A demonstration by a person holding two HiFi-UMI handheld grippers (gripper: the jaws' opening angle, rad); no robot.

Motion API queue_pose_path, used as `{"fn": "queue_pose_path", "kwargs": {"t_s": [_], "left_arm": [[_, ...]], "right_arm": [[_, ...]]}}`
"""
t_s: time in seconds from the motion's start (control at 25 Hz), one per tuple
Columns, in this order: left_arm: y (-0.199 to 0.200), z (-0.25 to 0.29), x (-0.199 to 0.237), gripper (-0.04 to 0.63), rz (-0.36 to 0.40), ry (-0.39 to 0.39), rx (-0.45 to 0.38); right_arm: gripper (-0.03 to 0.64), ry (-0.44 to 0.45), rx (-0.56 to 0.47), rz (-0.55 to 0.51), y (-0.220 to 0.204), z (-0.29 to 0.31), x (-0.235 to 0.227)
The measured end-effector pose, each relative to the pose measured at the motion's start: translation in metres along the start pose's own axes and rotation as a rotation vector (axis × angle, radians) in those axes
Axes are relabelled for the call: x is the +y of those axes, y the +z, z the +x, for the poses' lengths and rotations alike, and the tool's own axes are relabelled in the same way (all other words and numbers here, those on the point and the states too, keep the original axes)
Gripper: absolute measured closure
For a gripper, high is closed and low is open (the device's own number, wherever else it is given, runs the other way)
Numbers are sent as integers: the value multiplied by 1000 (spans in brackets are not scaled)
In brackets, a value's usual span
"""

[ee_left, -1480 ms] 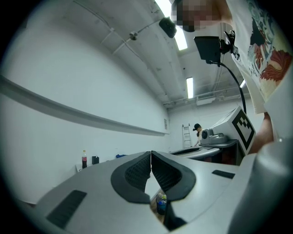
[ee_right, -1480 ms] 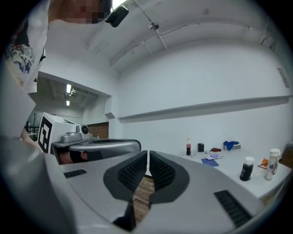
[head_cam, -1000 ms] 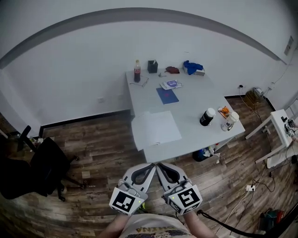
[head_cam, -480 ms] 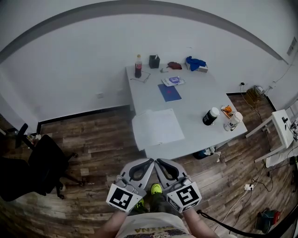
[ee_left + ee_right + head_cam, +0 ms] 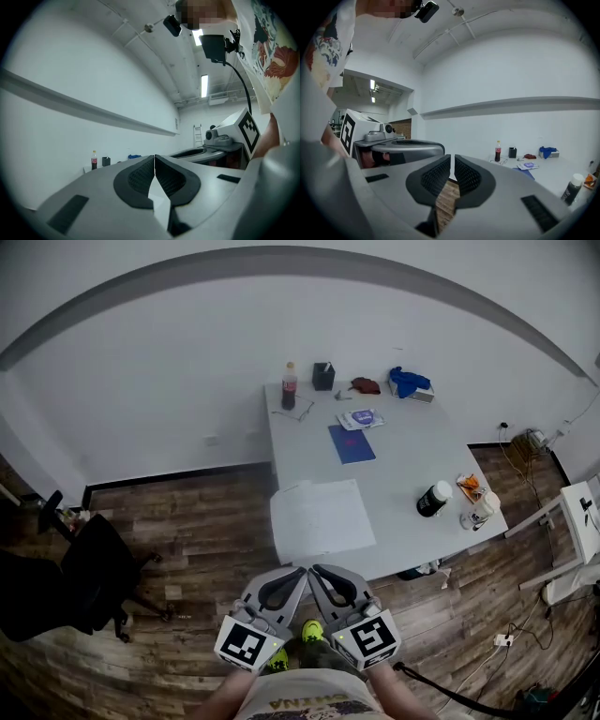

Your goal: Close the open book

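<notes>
The open book (image 5: 322, 515) lies flat with its white pages up, on the near left corner of the grey table (image 5: 403, 470). Both grippers hang low in front of the person's body, over the wooden floor and short of the table's near edge. The left gripper (image 5: 301, 571) is shut and empty, and its jaws (image 5: 154, 157) meet at the tips. Beside it, almost touching, the right gripper (image 5: 314, 569) is also shut with nothing in it, leaving only a thin slit (image 5: 453, 157) between its pads. Neither touches the book.
On the table stand a cola bottle (image 5: 289, 387), a black cup (image 5: 323, 377), a blue notebook (image 5: 352, 443), a purple booklet (image 5: 362, 418), a blue cloth (image 5: 410, 382), a dark jar (image 5: 433, 500) and a cup (image 5: 480, 510). A black office chair (image 5: 89, 573) stands at the left.
The table and book have slid rightwards and a little nearer in the head view. Both grippers stay shut, side by side, and have edged towards the table's near edge.
</notes>
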State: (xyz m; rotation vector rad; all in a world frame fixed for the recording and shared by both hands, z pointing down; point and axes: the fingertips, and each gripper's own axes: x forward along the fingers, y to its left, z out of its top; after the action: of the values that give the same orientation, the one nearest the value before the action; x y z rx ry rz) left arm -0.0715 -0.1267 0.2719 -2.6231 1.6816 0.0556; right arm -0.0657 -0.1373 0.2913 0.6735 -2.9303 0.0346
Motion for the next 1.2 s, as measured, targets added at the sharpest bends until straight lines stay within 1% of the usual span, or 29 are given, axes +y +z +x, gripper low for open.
{"fn": "queue_pose_path", "kwargs": {"t_s": [0.16,0.44,0.68,0.8,0.92,1.04,1.12,1.2], "left_arm": [[-1,27,11,583,-12,37,12],[-14,70,23,583,-7,98,33],[-31,88,32,583,-15,157,53],[-42,88,34,583,-23,177,71],[-49,89,36,583,-34,175,89],[-55,93,43,583,-39,161,89],[-59,95,49,583,-21,156,91],[-61,96,54,583,15,156,98]], "right_arm": [[594,24,9,28,2,10,-26],[594,85,22,39,-5,24,-70],[594,152,44,39,-24,37,-87],[594,176,67,18,-33,40,-87],[594,173,79,-2,-38,43,-89],[594,162,93,5,-47,51,-92],[594,158,98,6,-50,59,-93],[594,158,81,-3,-50,65,-93]]}}
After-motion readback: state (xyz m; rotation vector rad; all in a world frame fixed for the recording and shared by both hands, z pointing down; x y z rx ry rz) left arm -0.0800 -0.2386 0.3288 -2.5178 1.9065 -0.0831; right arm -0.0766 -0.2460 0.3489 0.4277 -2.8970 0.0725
